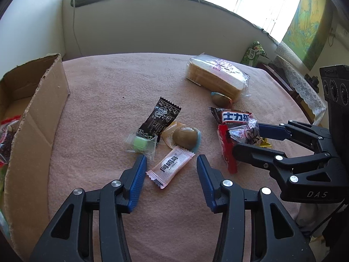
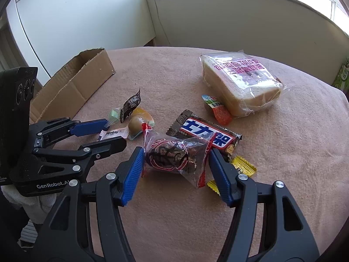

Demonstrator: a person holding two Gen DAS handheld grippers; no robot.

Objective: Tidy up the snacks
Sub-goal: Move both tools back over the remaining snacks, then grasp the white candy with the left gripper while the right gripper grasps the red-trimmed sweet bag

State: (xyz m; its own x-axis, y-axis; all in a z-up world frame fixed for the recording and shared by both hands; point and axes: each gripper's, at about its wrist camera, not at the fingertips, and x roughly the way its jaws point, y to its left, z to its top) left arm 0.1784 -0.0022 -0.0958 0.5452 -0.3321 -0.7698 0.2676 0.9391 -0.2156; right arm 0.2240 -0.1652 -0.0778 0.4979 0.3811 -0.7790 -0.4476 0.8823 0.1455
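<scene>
Pink cloth – brown cardboard box, black patterned wrapper, pale pink sachet, blue-padded claws.

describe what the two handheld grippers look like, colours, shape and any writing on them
Both are alike: black plastic linkage frames with silver rivets at the joints, ending in two fingers faced with ribbed blue pads. The left gripper shows "GenRobot.AI" in white on its body in the right wrist view. The right gripper shows "DAS" lettering in the left wrist view. Each carries a black block with round lenses. No sleeves or cables show.
</scene>
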